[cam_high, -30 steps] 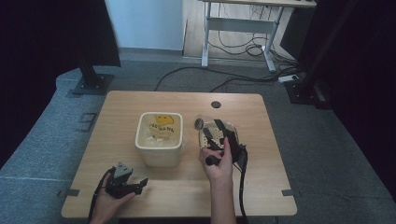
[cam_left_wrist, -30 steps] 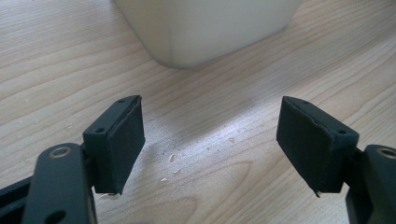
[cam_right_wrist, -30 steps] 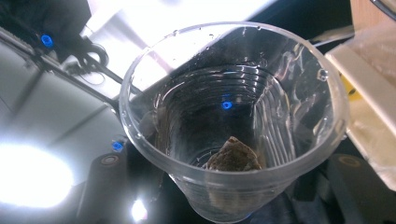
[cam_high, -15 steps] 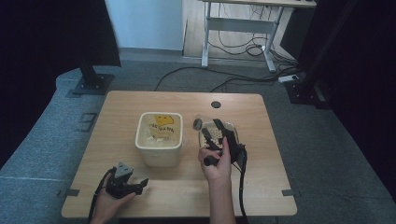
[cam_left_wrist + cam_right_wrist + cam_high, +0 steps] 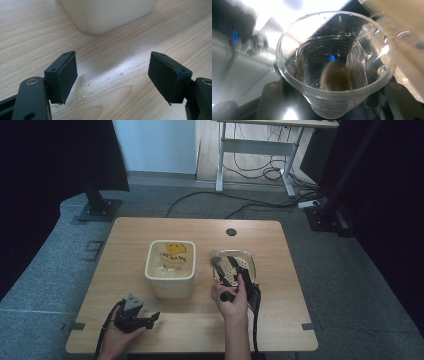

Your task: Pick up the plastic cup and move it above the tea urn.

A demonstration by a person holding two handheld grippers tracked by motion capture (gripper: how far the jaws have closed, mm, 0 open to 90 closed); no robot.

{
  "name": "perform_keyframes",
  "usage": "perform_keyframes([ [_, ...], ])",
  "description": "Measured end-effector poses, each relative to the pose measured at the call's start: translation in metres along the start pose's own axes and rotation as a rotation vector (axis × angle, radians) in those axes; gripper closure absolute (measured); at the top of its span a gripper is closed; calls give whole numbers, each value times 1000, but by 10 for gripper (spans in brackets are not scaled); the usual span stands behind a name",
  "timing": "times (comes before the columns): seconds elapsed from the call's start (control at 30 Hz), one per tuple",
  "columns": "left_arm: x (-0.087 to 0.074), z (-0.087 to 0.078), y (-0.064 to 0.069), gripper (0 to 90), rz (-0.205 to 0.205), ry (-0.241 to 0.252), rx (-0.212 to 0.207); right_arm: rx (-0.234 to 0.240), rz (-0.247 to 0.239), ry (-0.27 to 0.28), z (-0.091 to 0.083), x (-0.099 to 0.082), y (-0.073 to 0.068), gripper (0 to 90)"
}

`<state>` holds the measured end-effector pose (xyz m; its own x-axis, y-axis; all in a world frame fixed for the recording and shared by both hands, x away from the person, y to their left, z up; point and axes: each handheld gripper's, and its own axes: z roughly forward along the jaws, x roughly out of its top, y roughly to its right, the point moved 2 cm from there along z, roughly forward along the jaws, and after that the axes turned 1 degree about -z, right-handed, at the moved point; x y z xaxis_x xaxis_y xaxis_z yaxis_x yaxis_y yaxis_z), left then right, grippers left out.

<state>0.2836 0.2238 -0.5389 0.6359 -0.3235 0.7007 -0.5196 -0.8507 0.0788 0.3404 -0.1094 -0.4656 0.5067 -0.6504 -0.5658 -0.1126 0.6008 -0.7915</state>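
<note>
Cream tub (image 5: 170,270), clear ribbed cup (image 5: 335,65)

cream tub (image 5: 107,15) cut off at top edge; blurred surroundings behind clear cup (image 5: 335,63)

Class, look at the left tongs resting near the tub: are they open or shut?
Open. In the left gripper view the left tongs show their two black pads wide apart, with bare wooden table between them and nothing gripped.

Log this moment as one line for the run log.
left gripper: open, idle near table's front edge | right gripper: shut on clear plastic cup, above tray | cream tub: beside it, lid off
</note>
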Motion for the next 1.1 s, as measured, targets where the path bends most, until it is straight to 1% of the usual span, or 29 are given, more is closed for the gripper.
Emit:
perform_keyframes([
  [0.03, 0, 0, 0, 233, 0, 0, 0, 0, 0, 0, 0, 0, 0, 436],
  [0.07, 0, 1, 0, 233, -6, -3, 3, -12, -43, 5, 0, -1, -3, 443],
  [0.1, 0, 3, 0, 233, -4, -12, 3, -10, 82, -8, 1, 3, 3, 442],
  [0.13, 0, 3, 0, 233, -4, -12, 3, -10, 82, -8, 1, 3, 3, 442],
  [0.17, -1, 2, 0, 233, -1, -10, 1, -18, 25, 11, 0, 4, 1, 442],
  [0.2, -1, 2, 1, 233, -3, -7, -1, -10, 11, 23, -2, 4, 0, 441],
  [0.23, 0, 1, 0, 233, -3, -4, 0, -9, 14, 8, -2, 4, 0, 438],
  [0.27, 0, 1, 0, 233, -3, -3, -1, -22, -11, 12, -2, 5, 0, 436],
  [0.3, 0, 1, 0, 233, -3, -3, -1, -22, -11, 12, -2, 5, 0, 436],
  [0.33, 0, 1, 0, 233, -2, -4, 1, -39, -50, 12, 0, 5, 0, 431],
  [0.43, 0, 1, 0, 233, -2, -6, 0, -58, -69, -4, 3, 4, 2, 422],
  [0.47, 0, 1, -1, 233, -4, -7, 1, -75, -121, -14, 5, 2, 2, 416],
  [0.5, 0, 1, -1, 233, -4, -7, 1, -75, -121, -14, 5, 2, 2, 416],
  [0.53, 0, 1, -1, 233, -4, -8, 2, -98, -193, -12, 6, 0, 0, 416],
  [0.57, 0, 0, -1, 233, -7, -8, -1, -108, -241, -17, 7, -3, -2, 414],
  [0.6, 0, 0, -1, 233, -7, -8, -1, -108, -241, -17, 7, -3, -2, 414],
  [0.63, 0, 0, -1, 233, -8, -7, 0, -145, -355, -45, 10, -13, -6, 413],
  [0.67, 0, 0, -2, 233, -9, -6, 1, -145, -355, -45, 10, -13, -6, 413],
  [0.7, 0, 0, -2, 233, -9, -7, 1, -180, -441, -86, 18, -24, -10, 407],
  [0.77, 0, 1, -2, 233, -7, -8, 1, -227, -501, -144, 30, -36, -10, 401],
  [0.8, 0, 1, -2, 233, -6, -9, 2, -227, -501, -144, 30, -36, -10, 401],
  [0.87, 0, 1, -2, 233, -7, -8, 0, -299, -627, -195, 47, -50, -9, 393],
  [0.9, 0, 0, -2, 233, -8, -7, 2, -363, -812, -217, 69, -62, -7, 391],
  [0.93, 0, 0, -2, 233, -10, -4, 1, -381, -872, -227, 76, -66, -8, 390],
  [0.97, 0, 0, -2, 233, -10, -4, 1, -381, -872, -227, 76, -66, -8, 390],
  [1.0, 0, -1, -4, 233, -11, -4, 1, -404, -934, -228, 83, -69, -8, 385],
  [1.03, 0, -2, -5, 234, -11, -5, 0, -484, -1071, -274, 104, -76, -6, 318],
  [1.07, 0, -2, -6, 234, -13, -4, 3, -511, -1103, -292, 111, -77, -5, 281],
  [1.1, 0, -3, -7, 234, -16, -1, 3, -511, -1103, -292, 111, -77, -5, 281],
])
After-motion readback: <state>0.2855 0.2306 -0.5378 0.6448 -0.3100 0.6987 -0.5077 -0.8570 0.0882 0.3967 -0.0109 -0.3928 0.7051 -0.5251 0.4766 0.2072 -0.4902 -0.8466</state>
